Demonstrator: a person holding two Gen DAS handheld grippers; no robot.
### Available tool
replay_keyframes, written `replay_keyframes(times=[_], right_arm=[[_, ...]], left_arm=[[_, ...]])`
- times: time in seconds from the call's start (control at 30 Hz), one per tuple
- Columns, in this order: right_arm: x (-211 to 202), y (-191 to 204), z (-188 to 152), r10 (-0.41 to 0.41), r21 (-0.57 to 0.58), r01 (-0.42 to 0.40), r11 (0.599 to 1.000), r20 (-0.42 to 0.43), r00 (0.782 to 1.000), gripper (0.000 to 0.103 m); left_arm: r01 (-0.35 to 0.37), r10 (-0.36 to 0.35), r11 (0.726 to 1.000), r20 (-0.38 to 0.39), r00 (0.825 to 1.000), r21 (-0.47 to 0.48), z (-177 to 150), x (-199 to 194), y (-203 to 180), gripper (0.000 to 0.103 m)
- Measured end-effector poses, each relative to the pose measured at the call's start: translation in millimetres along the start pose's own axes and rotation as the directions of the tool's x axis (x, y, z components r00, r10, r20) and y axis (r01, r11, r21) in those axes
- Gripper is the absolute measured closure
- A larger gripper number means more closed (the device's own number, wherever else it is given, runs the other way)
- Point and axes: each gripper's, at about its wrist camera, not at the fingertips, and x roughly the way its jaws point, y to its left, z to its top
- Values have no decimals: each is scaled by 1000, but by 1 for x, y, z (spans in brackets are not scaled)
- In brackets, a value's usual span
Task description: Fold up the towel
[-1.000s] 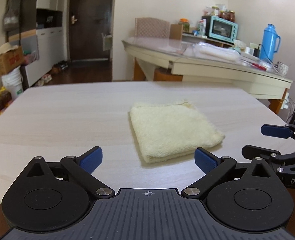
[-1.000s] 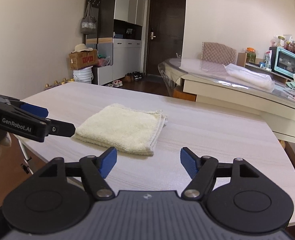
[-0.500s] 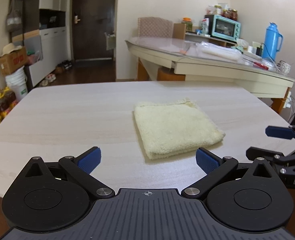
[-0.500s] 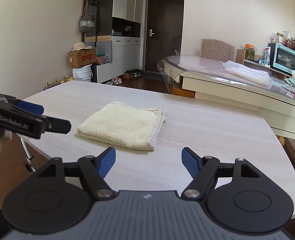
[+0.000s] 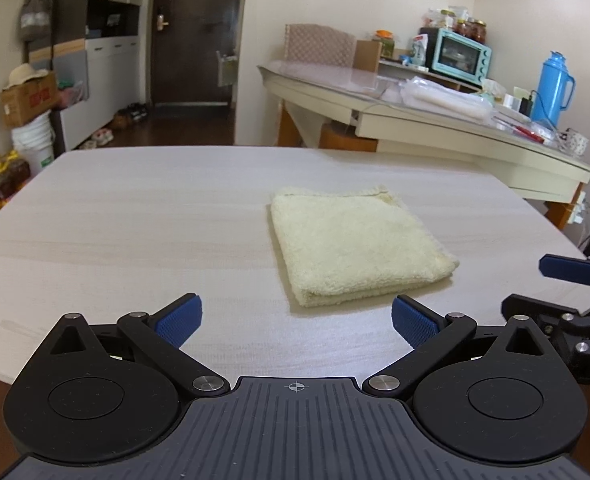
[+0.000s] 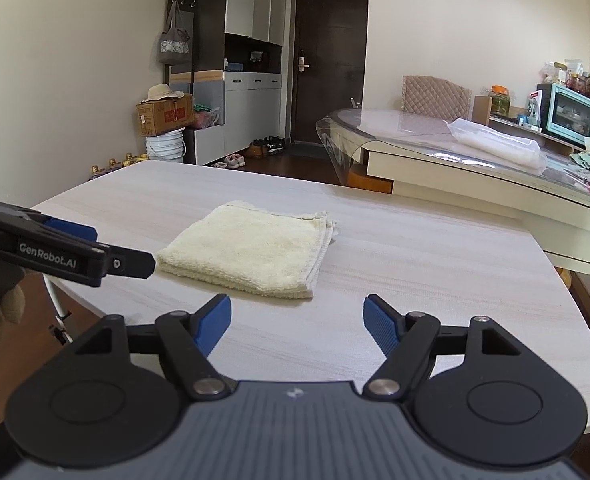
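Observation:
A cream towel lies folded into a thick square on the pale wooden table; it also shows in the right wrist view. My left gripper is open and empty, over the near table edge, short of the towel. My right gripper is open and empty, also short of the towel. The right gripper shows at the right edge of the left wrist view. The left gripper shows at the left of the right wrist view.
A second table with a plastic cover stands behind, with a teal oven and a blue thermos. Cabinets, a cardboard box on a bucket and a dark door are farther back.
Both grippers have drawn back slightly from the towel and stayed open. The towel has not moved.

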Motion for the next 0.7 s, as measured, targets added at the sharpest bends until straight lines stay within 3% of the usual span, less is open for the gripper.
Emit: replay_keyframes(times=[0.27,0.7], right_arm=[[-1,-4,-2,0,12,0,1000,4,1000,27],[0,-5,3,4,5,-4,1000,-1,1000,27]], left_arm=[[7,-7,1000,12,1000,10,0,-2,-5,0],[7,-8,1000,-43,999,-17,0,6,-5,0]])
